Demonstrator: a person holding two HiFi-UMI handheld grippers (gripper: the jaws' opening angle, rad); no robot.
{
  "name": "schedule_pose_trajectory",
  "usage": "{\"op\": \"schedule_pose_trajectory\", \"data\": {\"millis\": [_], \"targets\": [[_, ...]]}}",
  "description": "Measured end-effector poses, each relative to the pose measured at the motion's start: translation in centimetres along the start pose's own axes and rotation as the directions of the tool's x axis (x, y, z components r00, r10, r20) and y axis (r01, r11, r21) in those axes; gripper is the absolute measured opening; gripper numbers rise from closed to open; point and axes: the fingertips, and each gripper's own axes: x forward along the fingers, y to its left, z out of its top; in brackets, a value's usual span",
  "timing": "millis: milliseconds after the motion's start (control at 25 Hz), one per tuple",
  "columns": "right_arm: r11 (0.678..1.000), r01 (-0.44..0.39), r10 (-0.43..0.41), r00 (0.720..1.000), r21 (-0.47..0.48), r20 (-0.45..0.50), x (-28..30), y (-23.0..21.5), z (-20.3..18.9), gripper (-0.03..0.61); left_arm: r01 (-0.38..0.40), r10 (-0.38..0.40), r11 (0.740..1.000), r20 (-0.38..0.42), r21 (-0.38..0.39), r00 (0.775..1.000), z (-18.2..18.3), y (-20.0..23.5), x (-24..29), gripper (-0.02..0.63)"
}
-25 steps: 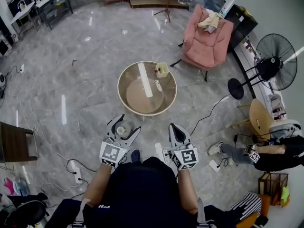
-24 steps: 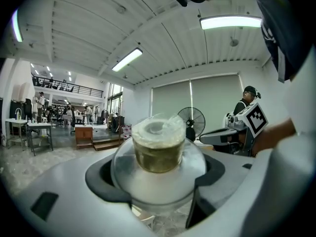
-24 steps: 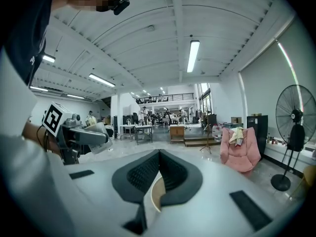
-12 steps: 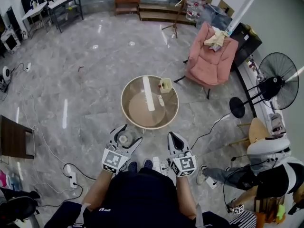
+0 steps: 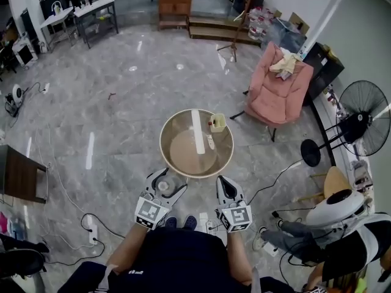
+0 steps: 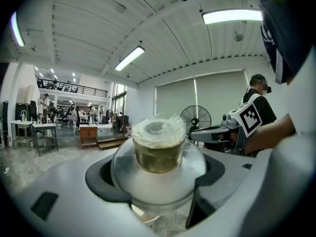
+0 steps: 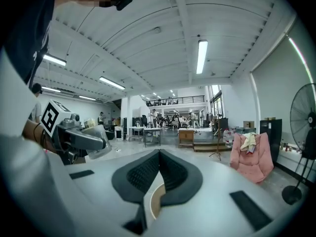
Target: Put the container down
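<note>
Left gripper (image 5: 167, 179) clamped on the apparently upright clear container (image 6: 159, 149), just short of the round table (image 5: 183, 154) lying ahead and slightly right; right gripper (image 5: 223, 180) closed on nothing, about equally near.

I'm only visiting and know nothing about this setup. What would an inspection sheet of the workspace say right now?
Surface: round table, mostly bare.
Job's things: clear container, held in the left gripper, short of the table.
Clutter: pale cup and small white item on the table's right part.
Grippers: left shut on the container; right gripper shut, empty.
Cables: loose cables on the floor, power strip at left.
Surroundings: pink armchair, standing fan, another person lower right.
</note>
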Motion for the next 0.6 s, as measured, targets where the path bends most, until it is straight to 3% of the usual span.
{"op": "schedule_pose_trajectory", "data": {"millis": [600], "targets": [[0.998,-0.052,0.052,0.999,0.024,-0.003,0.0,-2.5,-0.7,0.028,-0.031,0.032,0.999,-0.033,0.01,0.999,0.3,-1.3,2.0,0.339]]}}
